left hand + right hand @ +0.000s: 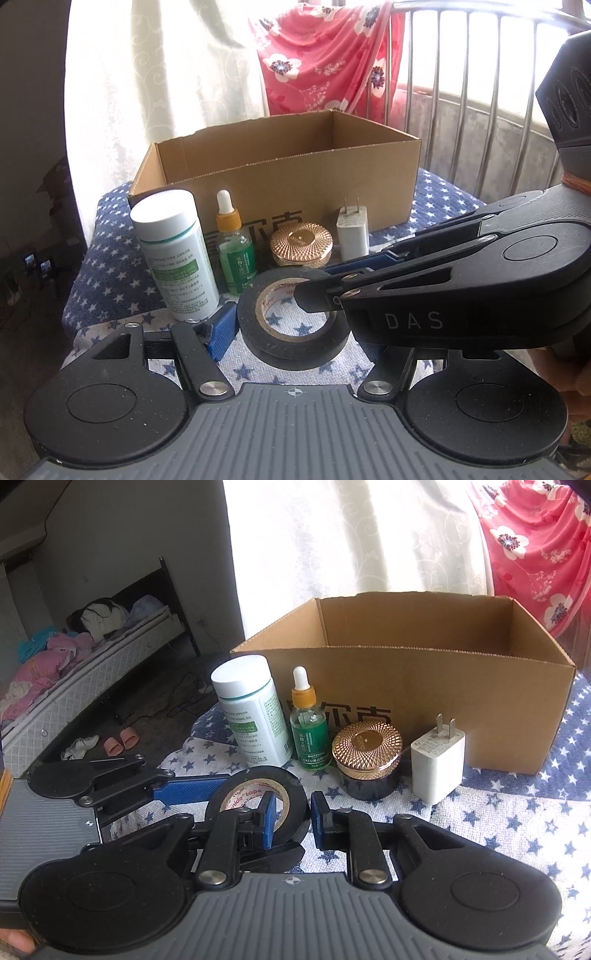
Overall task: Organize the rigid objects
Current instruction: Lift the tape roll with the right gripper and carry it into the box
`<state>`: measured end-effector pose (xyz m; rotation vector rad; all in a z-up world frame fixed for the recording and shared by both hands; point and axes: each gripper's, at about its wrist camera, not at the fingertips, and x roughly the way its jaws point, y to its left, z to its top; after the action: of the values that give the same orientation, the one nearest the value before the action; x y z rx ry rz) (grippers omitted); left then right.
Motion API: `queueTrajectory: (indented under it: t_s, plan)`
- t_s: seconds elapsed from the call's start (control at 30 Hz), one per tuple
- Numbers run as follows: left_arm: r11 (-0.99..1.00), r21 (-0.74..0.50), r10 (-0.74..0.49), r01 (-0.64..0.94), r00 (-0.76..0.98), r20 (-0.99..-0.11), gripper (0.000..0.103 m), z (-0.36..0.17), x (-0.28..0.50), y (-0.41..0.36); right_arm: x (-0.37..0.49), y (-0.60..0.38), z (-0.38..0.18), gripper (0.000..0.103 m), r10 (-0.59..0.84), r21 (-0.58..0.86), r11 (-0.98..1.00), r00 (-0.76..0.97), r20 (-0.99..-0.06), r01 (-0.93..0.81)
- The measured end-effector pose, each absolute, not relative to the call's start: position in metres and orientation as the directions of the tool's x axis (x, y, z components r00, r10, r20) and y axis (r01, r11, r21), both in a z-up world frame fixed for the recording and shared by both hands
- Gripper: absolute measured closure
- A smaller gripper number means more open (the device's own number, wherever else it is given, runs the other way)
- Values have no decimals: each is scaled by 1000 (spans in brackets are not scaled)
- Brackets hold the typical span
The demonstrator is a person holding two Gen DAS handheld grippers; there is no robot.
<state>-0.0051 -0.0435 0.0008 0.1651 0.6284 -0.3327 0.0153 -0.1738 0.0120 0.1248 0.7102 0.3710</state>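
- Right wrist view shows the right gripper (289, 818) lowest and nearest, its fingers straddling the wall of the black tape roll (258, 805): the left blue pad (269, 821) sits inside the roll's core hole, the right pad outside the rim. A narrow gap shows between that outer pad and the tape, so the fingers look parted, not yet clamped.
- Left wrist view shows the left gripper (295, 325) spread wide, released, with the tape roll (291, 321) lying flat on the star-patterned cloth (110, 295) between its fingers; only its left blue pad (221, 332) is visible, just beside the roll's outer edge without clearly touching it.
- Right gripper (321, 291) comes in from the right in that view, crossing over the roll.
- Behind the tape stands a row: white pill bottle (177, 254), green dropper bottle (234, 251), gold-lidded jar (301, 243), white plug charger (352, 234), all upright and near each other.
- Farther back, an open cardboard box (280, 177) sits on the cloth, just behind the row.
- Beyond it hang a pale curtain (166, 74) and a red floral cloth (321, 55).
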Motion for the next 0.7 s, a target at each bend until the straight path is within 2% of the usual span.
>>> queueTrajectory:
  t_s: [0.33,0.47,0.6,0.7]
  plan:
    - [939,118,-245,322,870,-428,37,70,-7,-33,11,-161,91,81,390,106,915,791,-472,-389]
    - [938,157,-231,308,896,-379,37,92,7,-35,25,-159,119,81,396,51,907,805,-442,-418]
    - [937,168,-224,305,897,-380,37,105,33,-38,52,-158,141,81,398,9,897,801,-447,-441]
    - [934,158,-230,320,879,-418,37,110,62,-41,77,-161,148,81,400,15,894,782,-478,-448]
